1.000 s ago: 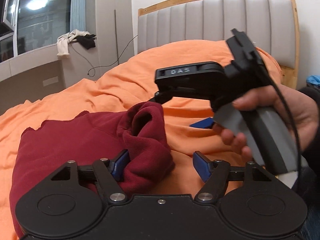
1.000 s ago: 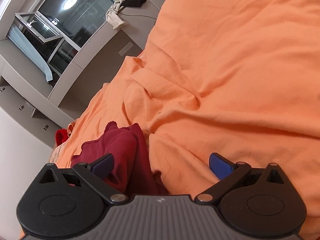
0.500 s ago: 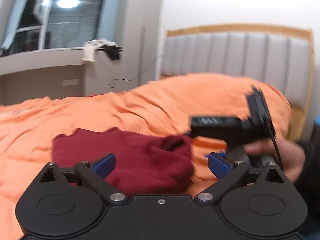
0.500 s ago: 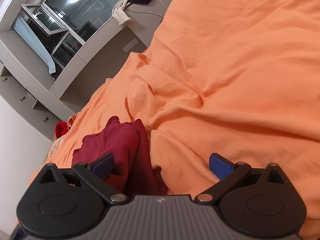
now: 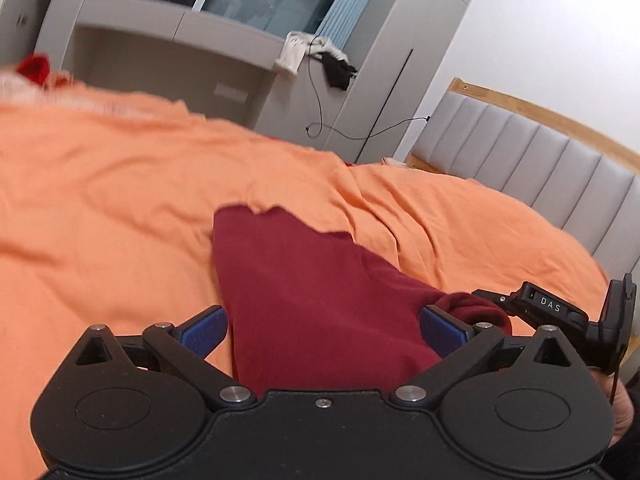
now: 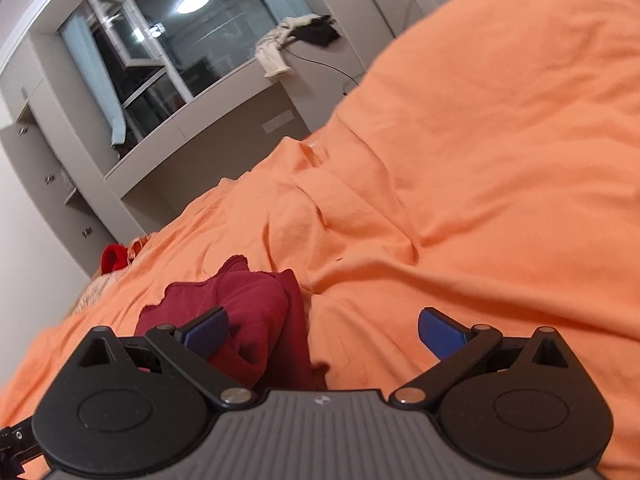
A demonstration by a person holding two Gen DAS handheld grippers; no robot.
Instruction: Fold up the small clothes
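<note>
The left gripper (image 5: pixel 322 330) is standing wide open, its two blue pads far apart, and nothing is being held between them. The garment (image 5: pixel 304 292), a dark red knit piece, is lying on the orange sheet (image 5: pixel 120 208) and is filling the space between the open jaws without being pinched. Its far edge, a little ragged, is lying flat on the sheet. Near the right pad of this gripper the cloth is bunching into a rounded fold.

The right gripper (image 6: pixel 322 330) is also spreading wide, with no cloth clamped. In the right wrist view the garment (image 6: pixel 256 312) is sitting toward the left finger (image 6: pixel 206 332): the cloth is lying behind and under the left pad, and I cannot tell if it is touching the pad. The right pad is hanging over bare orange sheet (image 6: pixel 480 200), which is making several soft wrinkles there.

In the left wrist view, the body of the right gripper (image 5: pixel 560 316) is showing at the right edge, just beside the bunched fold, with white letters "DAS" on it.

Behind the bed a grey padded headboard (image 5: pixel 540 160) with a wooden frame is standing. On the grey ledge (image 6: pixel 224 92) under the window (image 6: pixel 172 40) a white cloth (image 6: pixel 272 56) is hanging over the edge beside a black item (image 6: pixel 316 32), and a thin cable is running down from there. At the far edge of the bed something bright red (image 6: pixel 114 258) is lying
</note>
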